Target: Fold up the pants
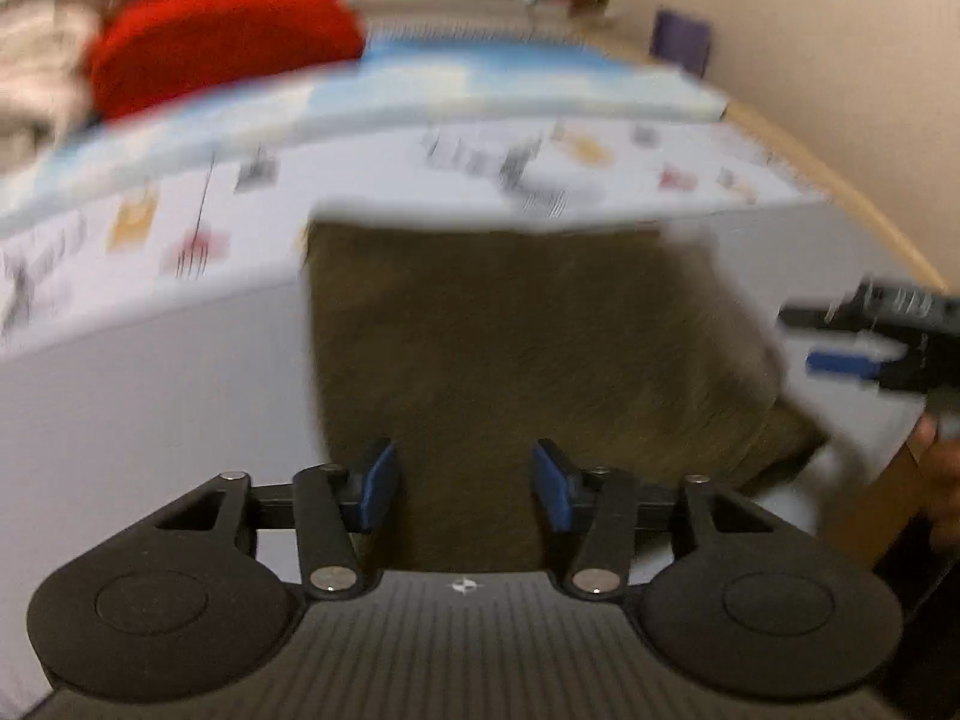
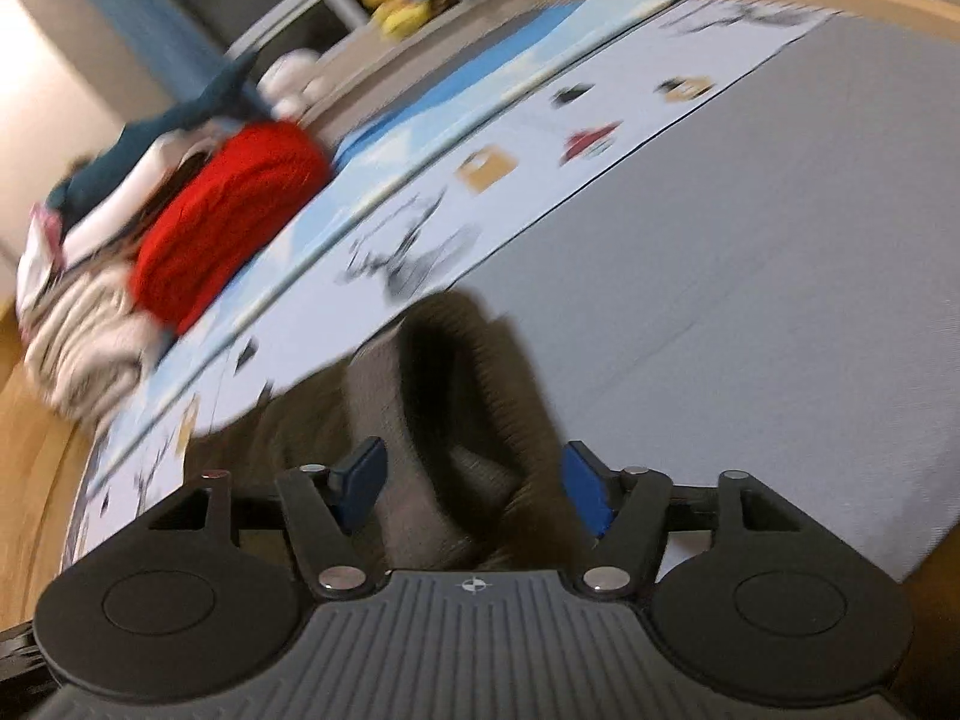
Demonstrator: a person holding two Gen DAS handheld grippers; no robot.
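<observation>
Left wrist view: one pair of brown pants (image 1: 510, 360) is seen lying on a grey mat (image 1: 150, 408) at its near edge, already gathered into a compact, roughly rectangular shape. The far end of the pants reaches the printed white strip (image 1: 420, 168) that runs across the mat. The left gripper (image 1: 465, 483) is held just over the near end of the pants with its jaws apart and nothing between them. At the right edge of the view the right gripper (image 1: 852, 354) is seen beside the pants; whether fabric is touched there cannot be told through the blur.

In the right wrist view the right gripper (image 2: 474, 483) is likewise spread wide, and bunched brown folds of the pants (image 2: 444, 396) lie between and beyond its fingers without being pinched.

The task is judged to be well along: at least one fold appears made, yet the cloth at the right end is rumpled, so a further fold or smoothing is probably left.

Counted: one pair of pants, two grippers, one mat. One pile of clothes (image 2: 120, 276), with a red garment (image 2: 228, 216) on it, is seen at the mat's far left corner.
</observation>
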